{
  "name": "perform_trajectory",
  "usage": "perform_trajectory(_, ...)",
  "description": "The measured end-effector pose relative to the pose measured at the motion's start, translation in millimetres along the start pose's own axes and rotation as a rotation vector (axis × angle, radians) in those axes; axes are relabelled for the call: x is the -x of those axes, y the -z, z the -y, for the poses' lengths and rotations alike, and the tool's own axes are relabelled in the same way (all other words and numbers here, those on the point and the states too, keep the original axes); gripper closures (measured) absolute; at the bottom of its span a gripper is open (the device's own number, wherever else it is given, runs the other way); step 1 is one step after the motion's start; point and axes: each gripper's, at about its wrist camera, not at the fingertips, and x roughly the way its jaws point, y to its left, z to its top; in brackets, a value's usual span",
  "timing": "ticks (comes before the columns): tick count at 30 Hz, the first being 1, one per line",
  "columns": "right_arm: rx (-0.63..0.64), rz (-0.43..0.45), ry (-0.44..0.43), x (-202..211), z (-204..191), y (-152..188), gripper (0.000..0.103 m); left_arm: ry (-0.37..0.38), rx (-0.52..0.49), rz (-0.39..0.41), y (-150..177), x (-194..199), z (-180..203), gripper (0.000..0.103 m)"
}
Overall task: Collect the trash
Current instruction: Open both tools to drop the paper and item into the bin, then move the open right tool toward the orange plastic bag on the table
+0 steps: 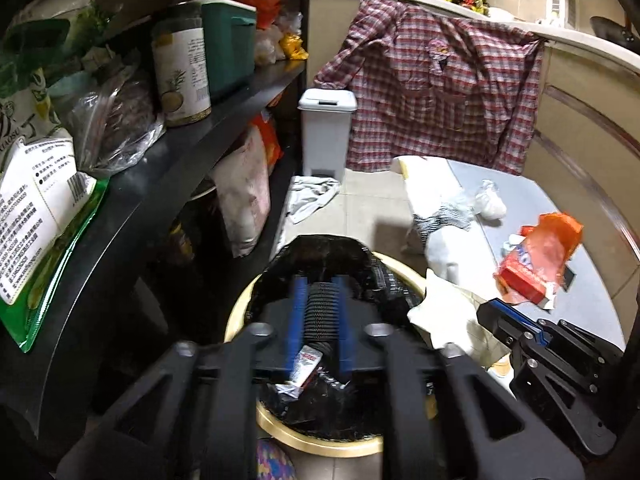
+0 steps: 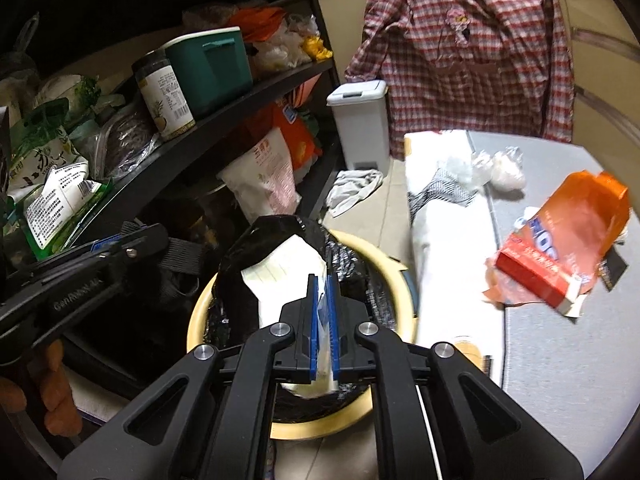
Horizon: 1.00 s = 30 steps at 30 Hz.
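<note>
Left wrist view alone shows left tool [image 1: 320,320] released above black-lined bin [image 1: 320,446], right wrist view alone shows right tool [image 2: 324,328] grasping white paper [image 2: 286,268]

Black tool [image 2: 324,300], blue pads [image 2: 313,328], 4 silver screws.

This is a lived-in home, in a kitchen or pantry corner. On the left a black shelf unit [image 2: 224,120] is crowded with food packets, a labelled white tin [image 1: 182,74] and a teal plastic box [image 2: 208,68]. At the far side a red plaid shirt [image 1: 436,92] hangs over a pale counter edge [image 1: 580,36], with a small white lidded bin [image 1: 326,128] on the tiled floor [image 1: 368,196] beside it. Nearer stands a round cream-rimmed wastebasket lined with a black bag [image 2: 200,316].
</note>
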Motion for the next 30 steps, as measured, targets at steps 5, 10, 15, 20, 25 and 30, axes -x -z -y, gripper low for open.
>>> perform_trajectory(5, -0.022, 0.009, 0.021, -3.6, -0.9, -2.2, 0.050, -0.098, 0.007, 0.022, -0.7, -0.6, -4.2, 0.011)
perform_trajectory(10, 0.006, 0.021, 0.065, 0.0, -2.0, -3.2, 0.044, -0.142, -0.037, 0.022, -0.8, 0.2, -2.3, 0.008)
perform_trajectory(15, 0.007, 0.035, 0.073, 9.5, 0.7, -0.8, 0.040, -0.152, -0.059, 0.033, 0.9, 5.5, 0.1, 0.008)
perform_trajectory(20, 0.026, 0.054, 0.085, 23.0, 2.4, 2.1, 0.037, -0.147, -0.075, 0.049, 3.4, 13.5, 7.1, 0.008)
perform_trajectory(25, 0.020, 0.071, 0.096, 41.1, 11.3, 5.2, 0.036, -0.124, -0.087, 0.075, 6.9, 24.4, 19.5, 0.008)
perform_trajectory(30, 0.014, 0.109, 0.116, 66.3, 24.0, 7.6, 0.036, -0.092, -0.083, 0.113, 6.2, 38.1, 35.7, 0.008)
